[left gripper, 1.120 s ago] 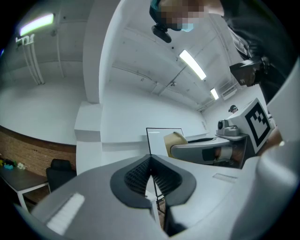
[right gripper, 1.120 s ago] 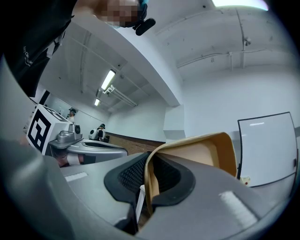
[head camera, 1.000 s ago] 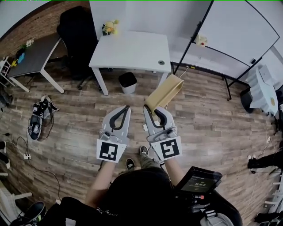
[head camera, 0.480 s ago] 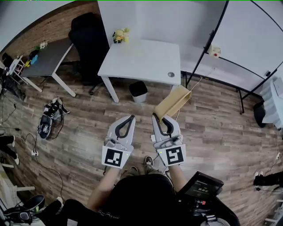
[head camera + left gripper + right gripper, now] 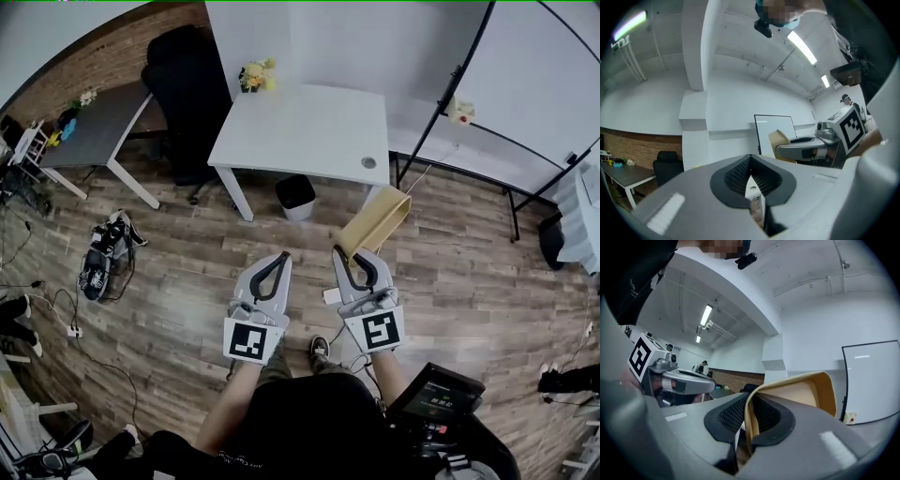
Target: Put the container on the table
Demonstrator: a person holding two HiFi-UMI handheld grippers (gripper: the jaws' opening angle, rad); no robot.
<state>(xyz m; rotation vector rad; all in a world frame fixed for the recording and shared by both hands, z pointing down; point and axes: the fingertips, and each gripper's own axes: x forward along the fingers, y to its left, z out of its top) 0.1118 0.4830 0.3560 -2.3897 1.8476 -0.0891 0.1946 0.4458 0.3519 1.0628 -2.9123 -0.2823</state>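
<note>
Pale table (image 5: 309,127) ahead; tan container (image 5: 377,219) clamped in right hand-held gripper (image 5: 350,257), seemingly above floor (image 5: 450,272).

This looks like an office or shared workroom. A white table (image 5: 309,127) stands in the upper middle of the head view with a small black waste bin (image 5: 296,194) below it, and a dark grey desk (image 5: 94,122) sits at the upper left. A black office chair (image 5: 187,84) stands between them. A large framed whiteboard (image 5: 534,80) fills the upper right. The floor (image 5: 178,244) is wood plank, a brick wall (image 5: 84,56) runs along the upper left, and cables (image 5: 56,319) trail at the left edge. Strip lights (image 5: 802,46) line the white ceiling.
</note>
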